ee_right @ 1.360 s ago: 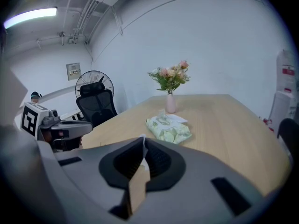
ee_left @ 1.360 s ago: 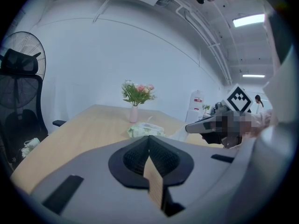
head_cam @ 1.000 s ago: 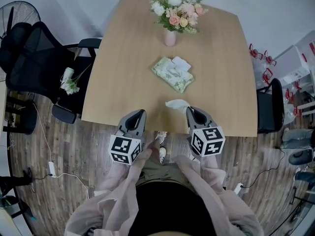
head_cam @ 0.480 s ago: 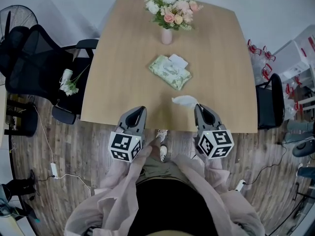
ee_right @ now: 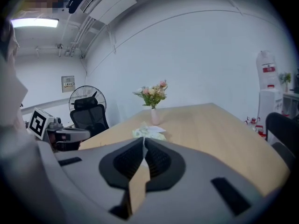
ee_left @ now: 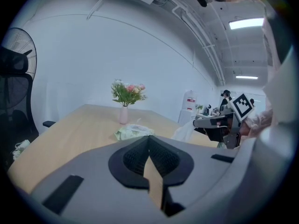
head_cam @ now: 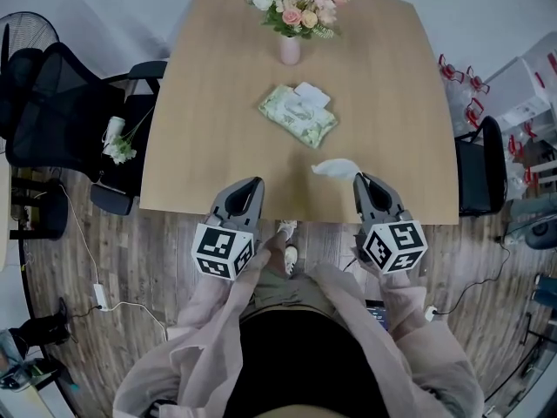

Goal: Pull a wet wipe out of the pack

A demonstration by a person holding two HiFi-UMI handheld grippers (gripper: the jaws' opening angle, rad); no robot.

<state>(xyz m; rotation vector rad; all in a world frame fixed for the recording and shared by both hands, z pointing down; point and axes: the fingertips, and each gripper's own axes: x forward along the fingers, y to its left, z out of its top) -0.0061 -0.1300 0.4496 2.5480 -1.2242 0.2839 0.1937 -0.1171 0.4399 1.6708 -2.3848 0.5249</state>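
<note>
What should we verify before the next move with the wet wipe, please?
1. Grip on the wet wipe by the right gripper: ok, jaws shut on it.
2. That the wet wipe is clear of the pack: ok, fully out and apart.
3. That the pack lies flat on the table: ok.
4. That the left gripper is empty: ok, jaws together.
5. That the vase is clear of both grippers: ok.

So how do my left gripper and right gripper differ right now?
The right gripper is shut on a white wet wipe; the left gripper is shut on nothing. The left gripper sits left of the green wet wipe pack, the right gripper to its right. Both have jaws together at the table's near edge.
</note>
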